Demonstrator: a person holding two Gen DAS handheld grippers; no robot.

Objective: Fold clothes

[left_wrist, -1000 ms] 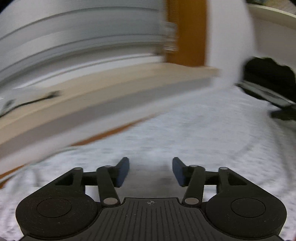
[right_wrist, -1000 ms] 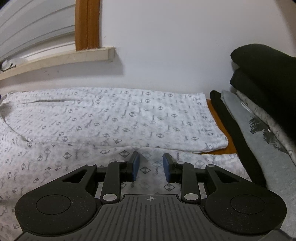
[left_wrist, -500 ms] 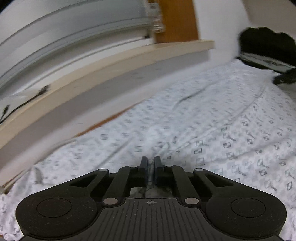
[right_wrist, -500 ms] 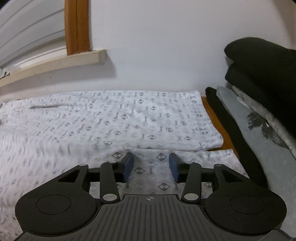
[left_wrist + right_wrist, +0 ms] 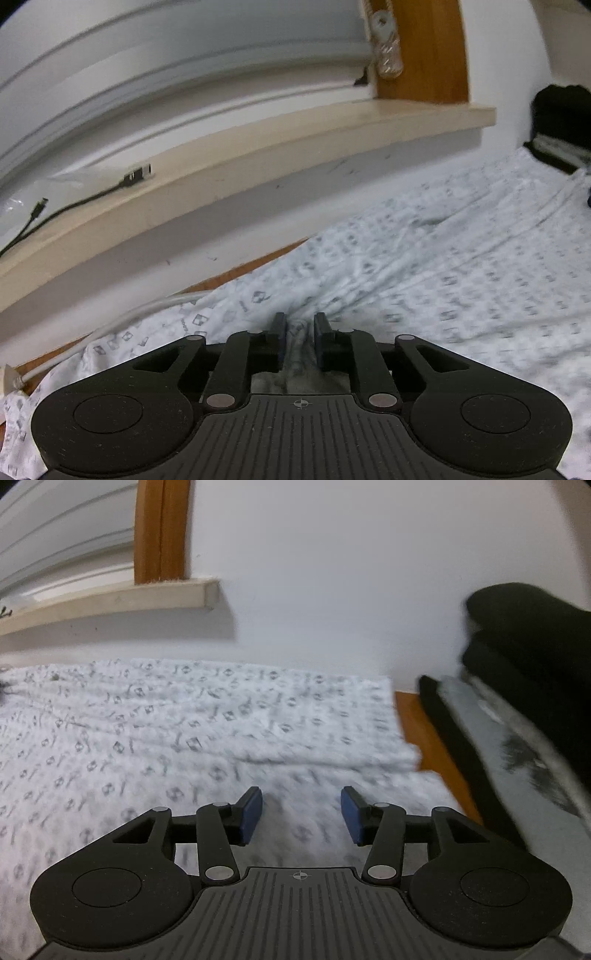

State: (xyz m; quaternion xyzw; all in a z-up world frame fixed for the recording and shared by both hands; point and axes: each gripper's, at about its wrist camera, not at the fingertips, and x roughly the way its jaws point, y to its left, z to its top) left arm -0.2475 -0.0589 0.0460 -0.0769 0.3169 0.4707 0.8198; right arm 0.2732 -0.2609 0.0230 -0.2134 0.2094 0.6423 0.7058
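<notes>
Left gripper (image 5: 299,326): matte black, speckled body showing two round domed housings, each bearing a shallow circular recess. Ribbed centre plate carrying a small white crosshair marking. Black linkage arms pivoting on silver-grey round pins, with triangular cut-outs showing in the outer links. Fingers (image 5: 277,328) showing dark blue pads.

Right gripper (image 5: 301,818): displaying the same build, the same black speckled housings, ribbed plate, crosshair marking and silver pins. Fingers (image 5: 251,814) wearing blue rectangular pads, facing inward.
</notes>
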